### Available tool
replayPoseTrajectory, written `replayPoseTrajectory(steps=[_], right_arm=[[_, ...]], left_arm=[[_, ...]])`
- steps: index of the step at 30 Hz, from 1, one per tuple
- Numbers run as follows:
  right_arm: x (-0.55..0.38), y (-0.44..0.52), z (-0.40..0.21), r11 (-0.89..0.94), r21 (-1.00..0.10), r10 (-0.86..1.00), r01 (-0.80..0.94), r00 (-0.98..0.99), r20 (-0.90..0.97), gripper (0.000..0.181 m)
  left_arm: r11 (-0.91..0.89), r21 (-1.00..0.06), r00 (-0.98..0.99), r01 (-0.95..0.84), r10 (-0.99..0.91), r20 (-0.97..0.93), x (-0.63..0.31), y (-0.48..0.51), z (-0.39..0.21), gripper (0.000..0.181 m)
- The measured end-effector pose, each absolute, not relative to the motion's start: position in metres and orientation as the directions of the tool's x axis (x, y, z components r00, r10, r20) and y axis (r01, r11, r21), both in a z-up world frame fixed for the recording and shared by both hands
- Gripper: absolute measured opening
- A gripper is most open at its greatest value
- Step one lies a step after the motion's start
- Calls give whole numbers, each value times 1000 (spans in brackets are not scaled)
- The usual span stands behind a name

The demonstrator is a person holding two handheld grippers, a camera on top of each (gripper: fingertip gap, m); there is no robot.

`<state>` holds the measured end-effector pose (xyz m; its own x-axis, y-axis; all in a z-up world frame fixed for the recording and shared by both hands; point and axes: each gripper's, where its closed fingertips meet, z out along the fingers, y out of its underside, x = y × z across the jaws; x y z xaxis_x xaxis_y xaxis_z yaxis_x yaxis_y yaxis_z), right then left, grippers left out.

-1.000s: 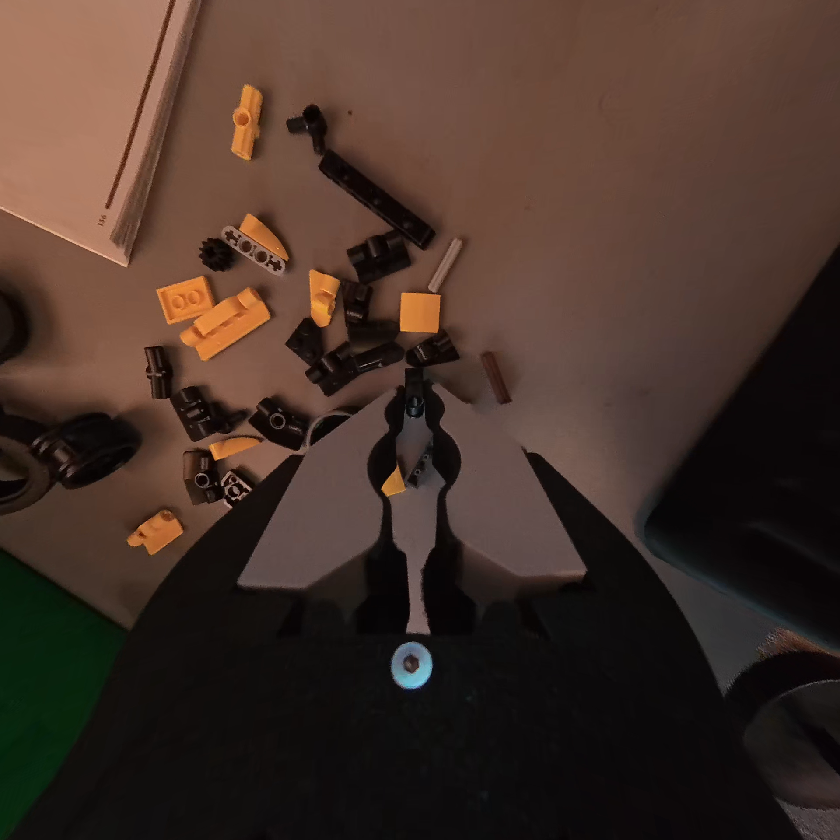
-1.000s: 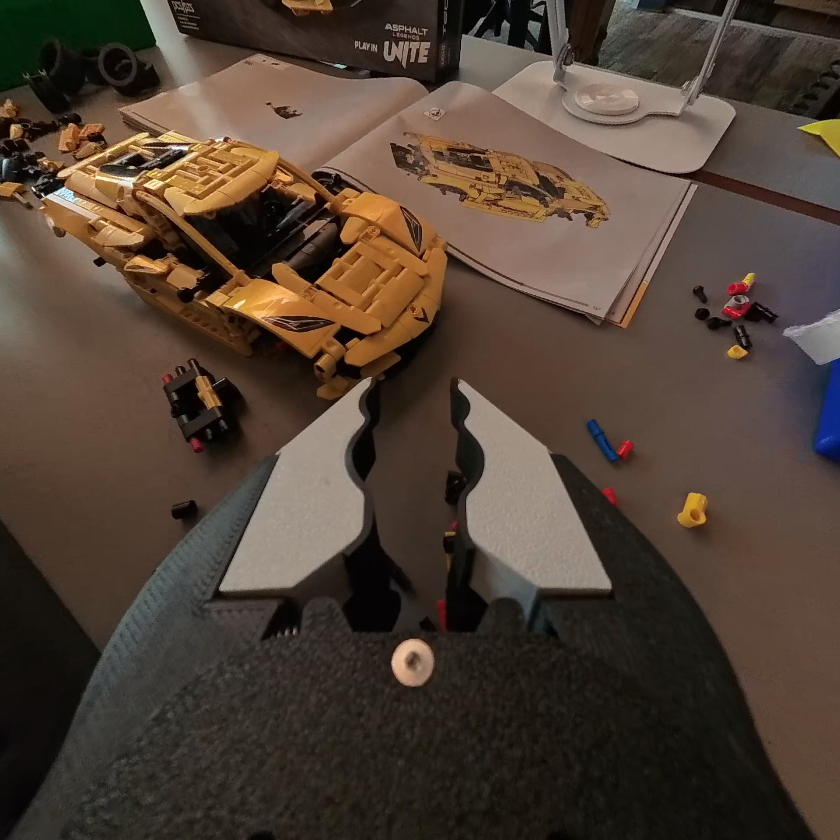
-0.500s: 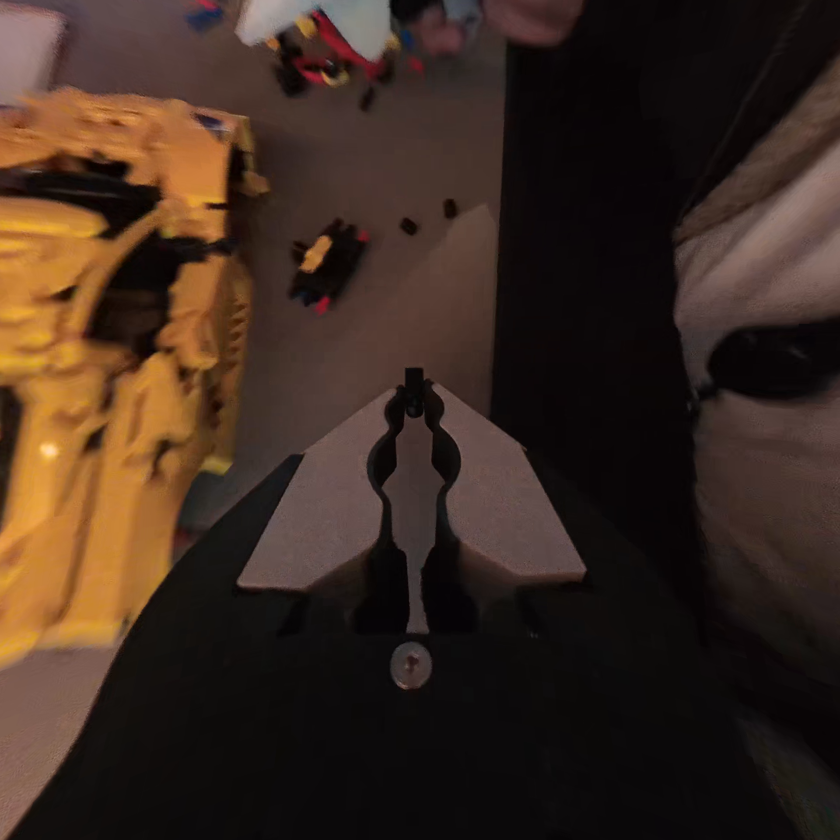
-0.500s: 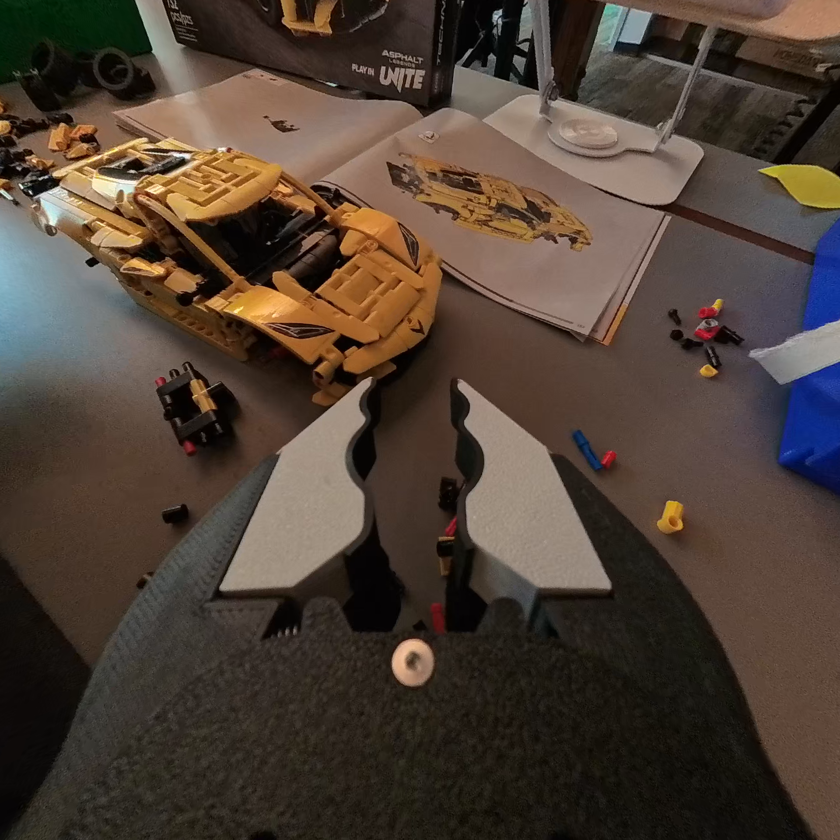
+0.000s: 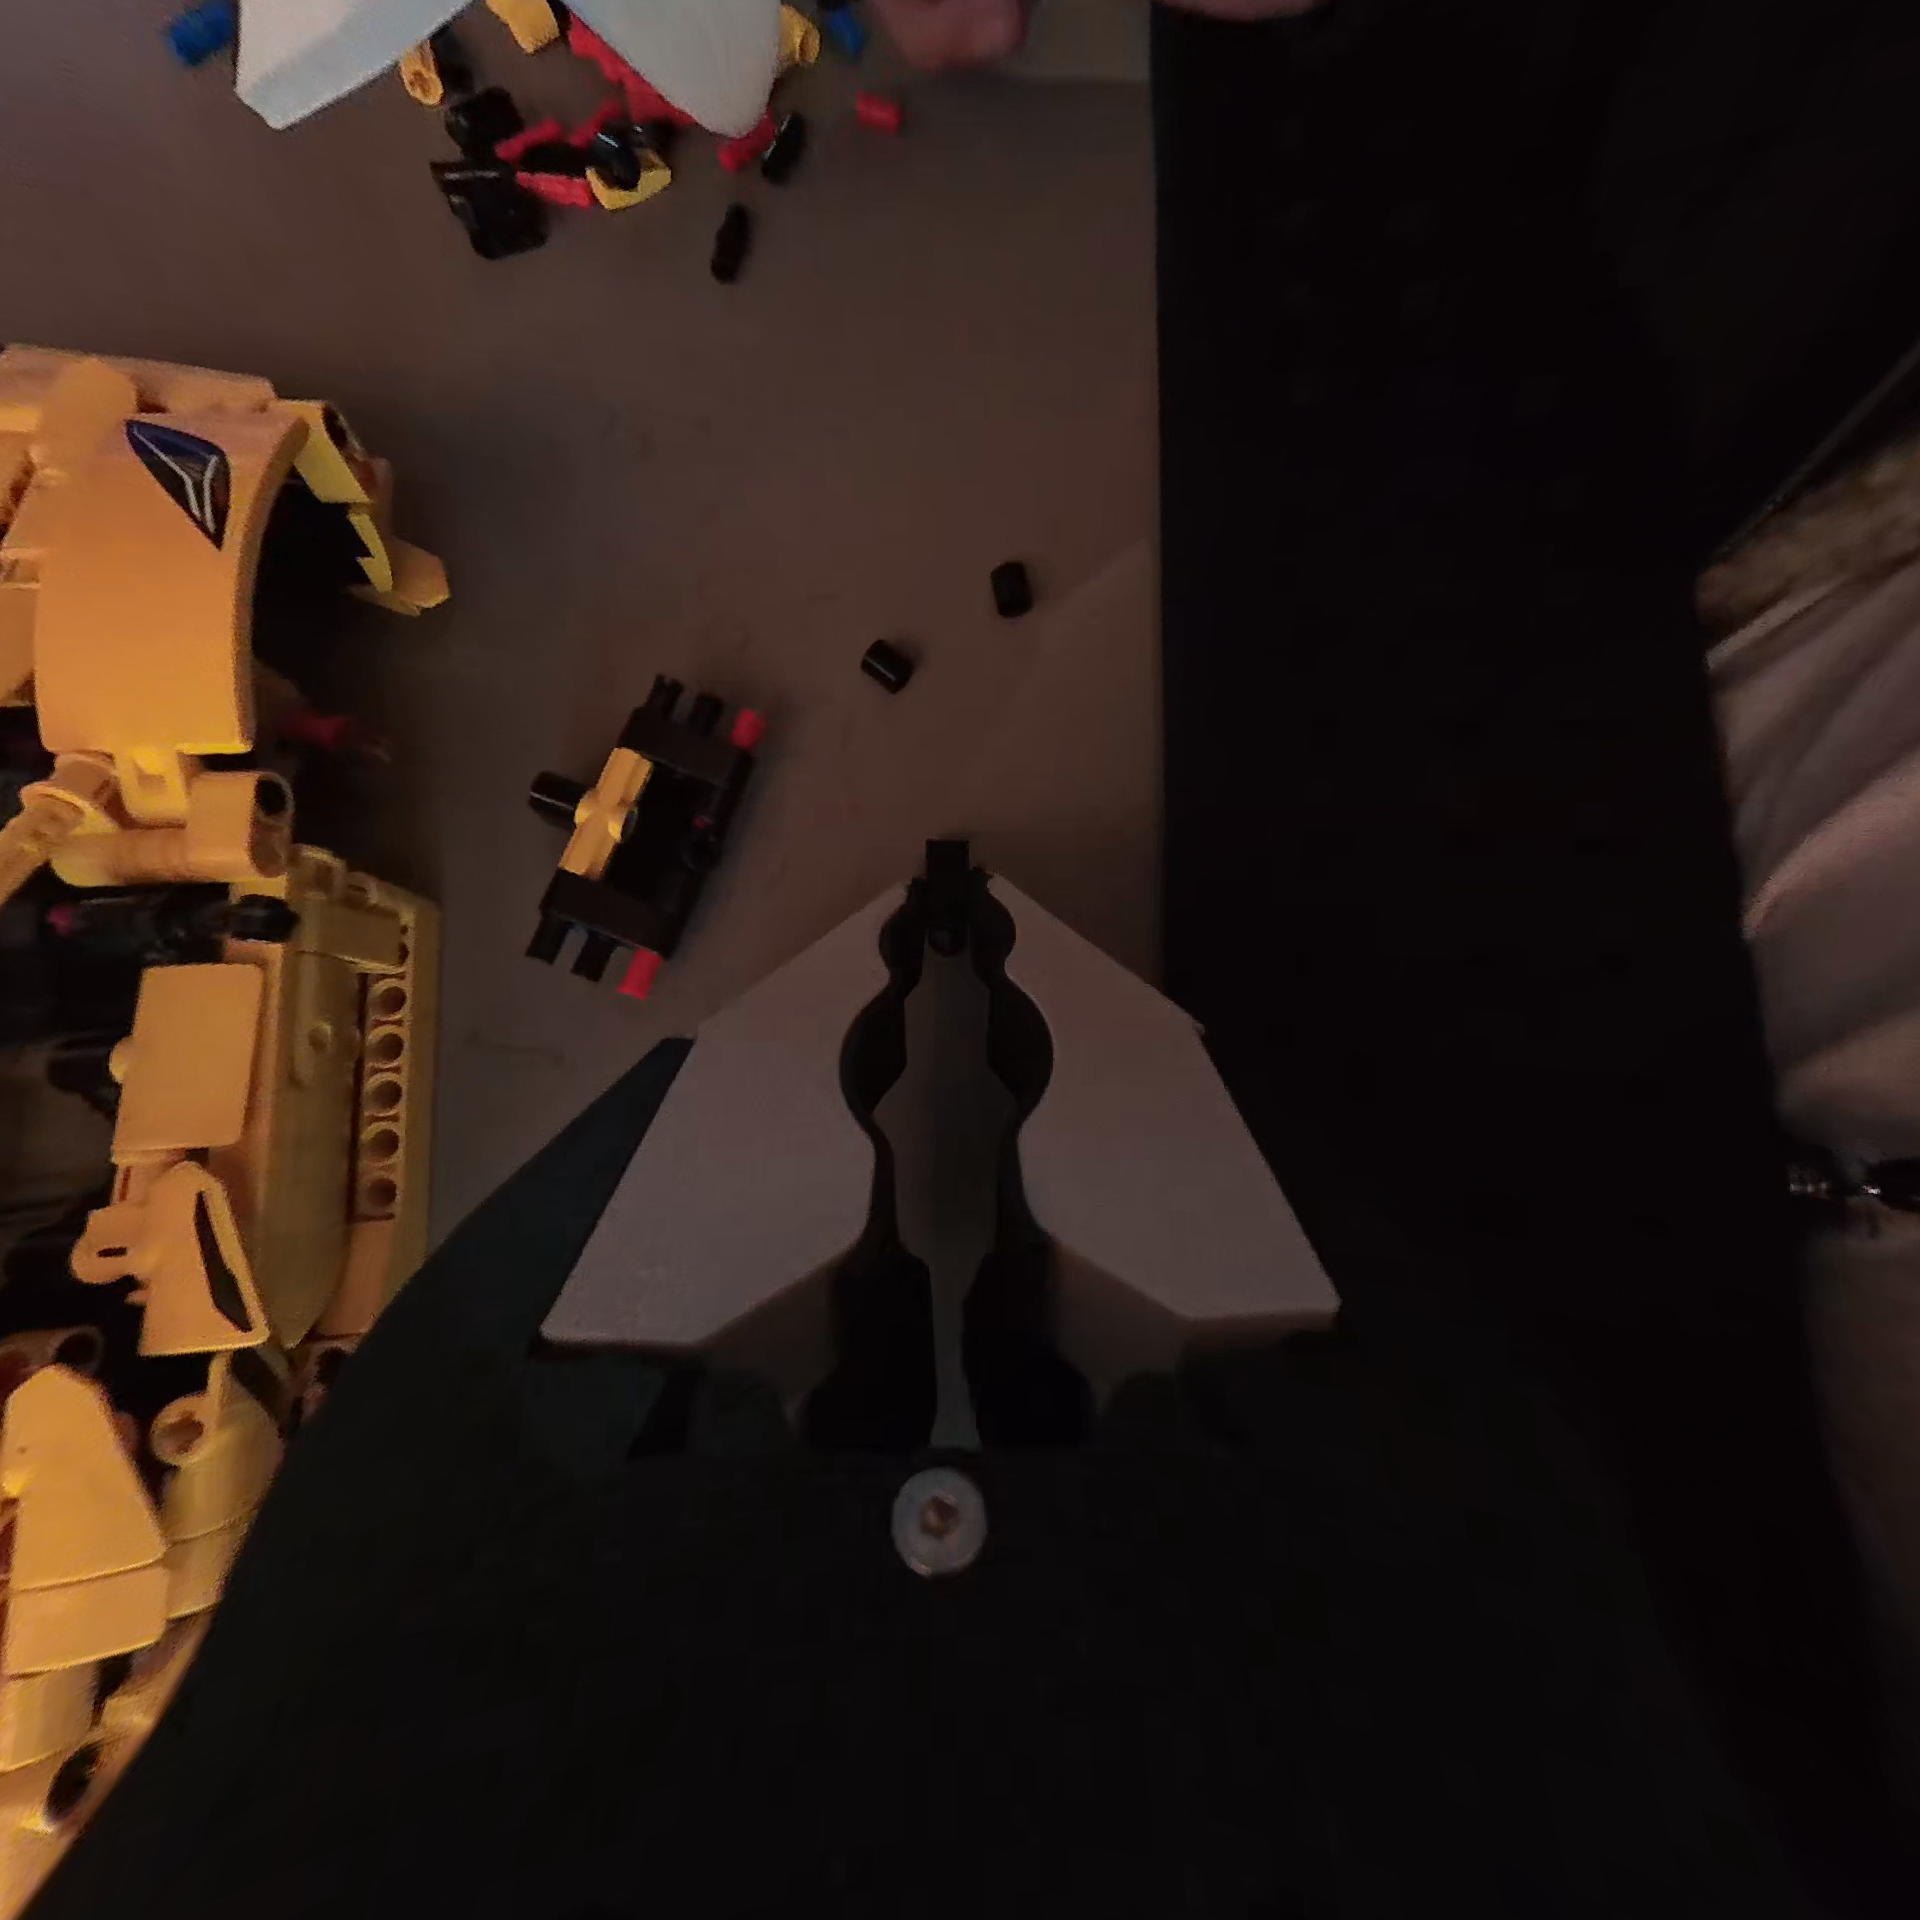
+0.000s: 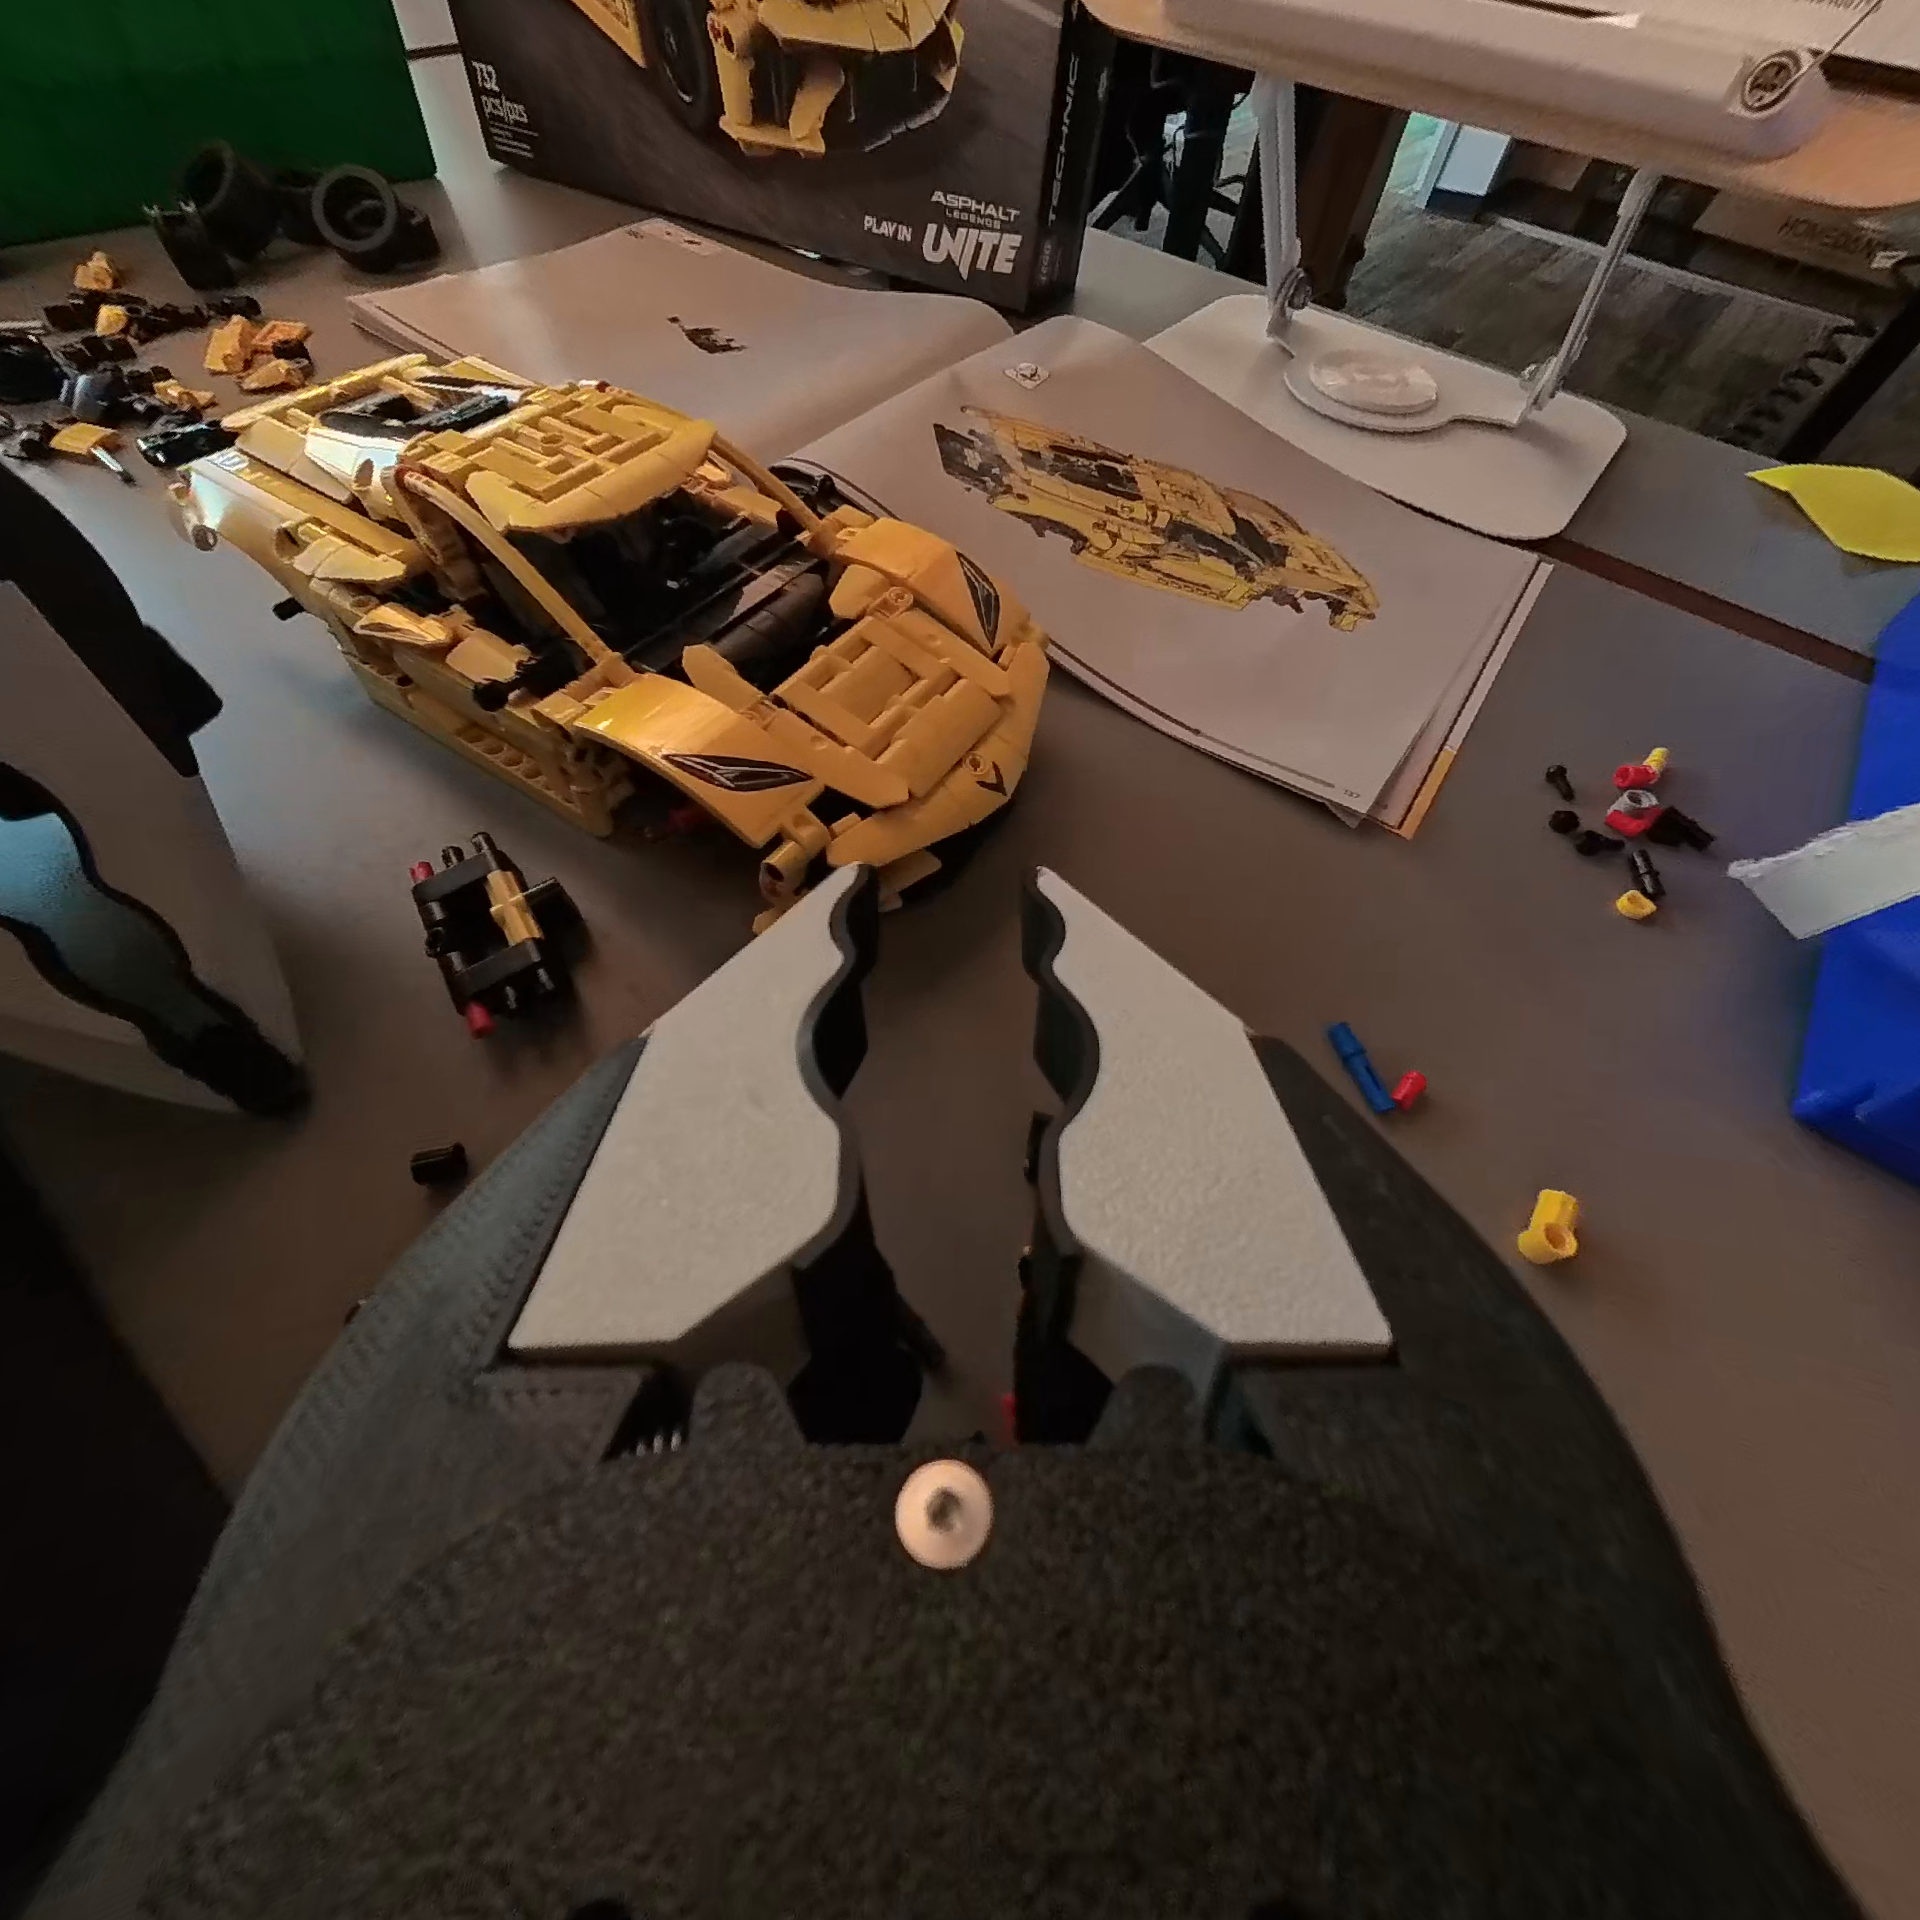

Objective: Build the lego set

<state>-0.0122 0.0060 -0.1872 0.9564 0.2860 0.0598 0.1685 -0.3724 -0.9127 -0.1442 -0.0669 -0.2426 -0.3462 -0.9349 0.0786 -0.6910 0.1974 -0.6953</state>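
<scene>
Lego pin (image 5: 945,868) pinched in left hand-held gripper (image 5: 948,896).

A grey-brown bench (image 6: 1299,935) carries everything. At its far edge stands a white lamp with a flat rounded base (image 6: 1455,436) and thin slanted legs. A green backdrop (image 6: 208,94) fills the far left corner. A blue plastic bin (image 6: 1870,935) sits at right.

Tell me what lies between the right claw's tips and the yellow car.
Nothing: in the right wrist view only a short strip of bare table separates the open right claw from the yellow car.
</scene>
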Motion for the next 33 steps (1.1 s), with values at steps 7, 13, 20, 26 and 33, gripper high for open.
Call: replayPoseTrajectory(steps=[7,13,20,26,33], right_arm=[[-13,6,-188,-373,-914,298,159,954,44,26],[-13,6,-189,-380,-912,297,156,954,39,26],[-12,7,-192,-391,-906,293,163,955,46,26],[-14,7,-194,-398,-902,301,166,953,43,26],[-13,7,-194,-398,-901,295,175,954,55,25]], left_arm=[[183,-696,-334,-695,-938,87,-145,-66,-243,8],[148,-720,-308,-678,-946,96,-149,-64,-237,11],[-245,-858,-45,-452,-954,296,-210,-2,-172,24],[-228,-868,339,-441,-938,74,-337,85,-160,23],[-399,-743,578,-538,-816,20,-434,126,-189,24]])
